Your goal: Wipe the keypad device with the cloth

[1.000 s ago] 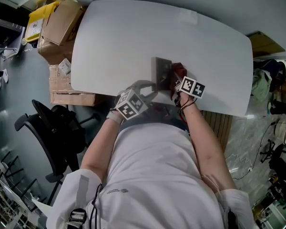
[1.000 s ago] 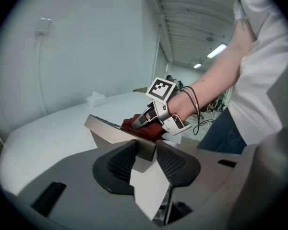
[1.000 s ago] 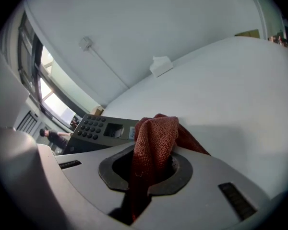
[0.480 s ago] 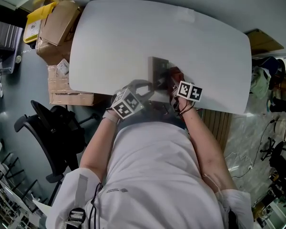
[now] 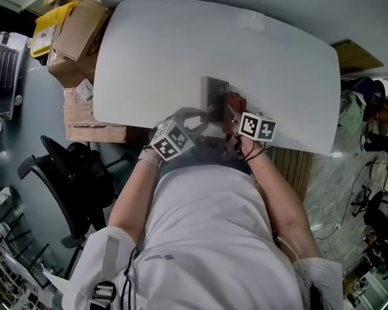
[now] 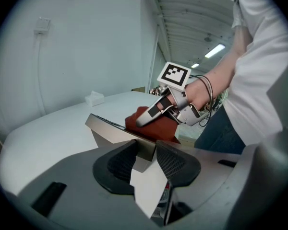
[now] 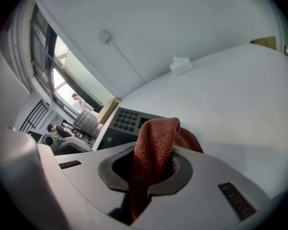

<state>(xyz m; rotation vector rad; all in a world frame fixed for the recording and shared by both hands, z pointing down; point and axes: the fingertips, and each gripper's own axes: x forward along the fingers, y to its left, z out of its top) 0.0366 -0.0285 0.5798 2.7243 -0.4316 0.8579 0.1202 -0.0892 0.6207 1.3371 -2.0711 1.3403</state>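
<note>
Head view places the keypad device [image 5: 214, 93] near the front edge of the counter [image 5: 181, 44]. Left gripper [image 6: 145, 158] fingers clamp its near edge, while right gripper [image 7: 150, 170] fingers pinch the cloth [image 7: 152, 147], which rests on the device. Wiping seems underway, with the keys likely left to do.

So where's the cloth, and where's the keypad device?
cloth [image 7: 153, 145]: right gripper view, on its upright red fold.
keypad device [image 7: 126, 120]: right gripper view, on its grid of buttons.

keypad device [image 5: 215, 94] on table [image 5: 181, 44] (near edge), cloth [image 5: 235, 102] against its right
</note>
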